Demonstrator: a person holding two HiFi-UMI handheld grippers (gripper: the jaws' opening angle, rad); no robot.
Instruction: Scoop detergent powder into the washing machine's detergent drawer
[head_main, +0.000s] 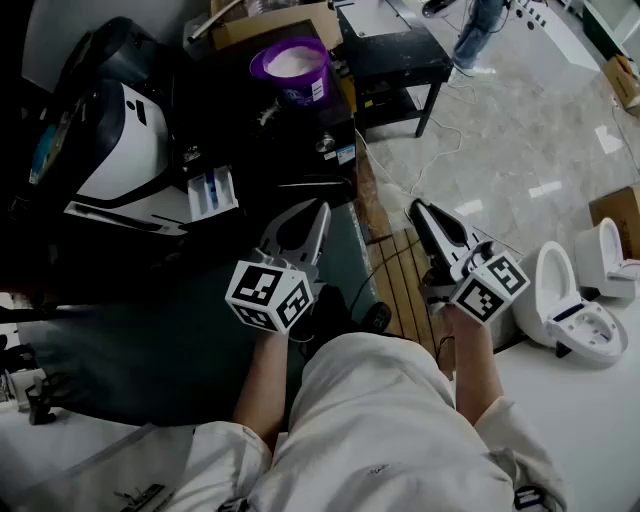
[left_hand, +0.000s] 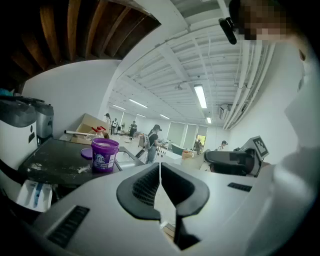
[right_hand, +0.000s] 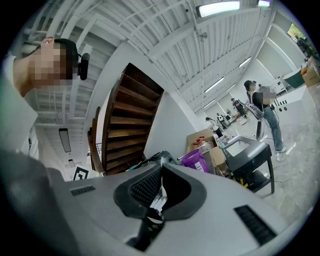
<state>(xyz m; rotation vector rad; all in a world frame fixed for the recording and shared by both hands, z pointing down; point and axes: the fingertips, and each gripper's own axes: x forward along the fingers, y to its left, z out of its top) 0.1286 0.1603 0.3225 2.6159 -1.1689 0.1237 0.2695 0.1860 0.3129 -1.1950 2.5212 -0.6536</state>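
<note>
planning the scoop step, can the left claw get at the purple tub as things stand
Probably yes: the left claw points toward the open purple detergent tub, and nothing tall shows on the washer top between them. It is shut and well short of it.

left claw (head_main: 320, 208), right claw (head_main: 416, 207): both closed, empty

Open drawer (head_main: 212, 192) juts out with clear space above, purple tub (head_main: 292, 70) beyond, bare floor (head_main: 500, 150) rightward

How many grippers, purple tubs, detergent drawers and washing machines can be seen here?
Grippers: 2 (left gripper, right gripper)
Purple tub: 1
Detergent drawer: 1
Washing machine: 1
Total: 5
</note>
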